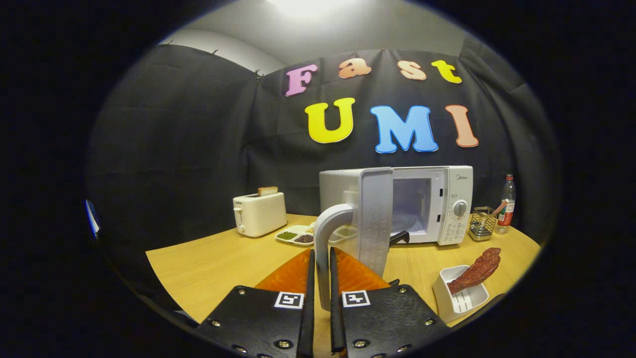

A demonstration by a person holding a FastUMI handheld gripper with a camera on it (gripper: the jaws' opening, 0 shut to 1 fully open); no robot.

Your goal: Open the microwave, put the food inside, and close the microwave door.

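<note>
The jaws are seen clenched on the door handle [324, 248], one finger on either side of its curved bar, with the gripper [322, 278] at the near edge of the wooden surface [208, 263]. The microwave door [376, 219] is swung wide open toward the jaws, edge-on, and the microwave [437, 204] is found beyond it at 1 o'clock, its cavity exposed. The food [476, 271], a reddish-brown piece, is propped in a white tray [459, 298] at 3 o'clock of the jaws, near them. A toaster [260, 214] is placed at 11 o'clock, a divided dish [297, 234] just beside it. A wire basket [482, 223] and a bottle [506, 204] are set right of the microwave.
</note>
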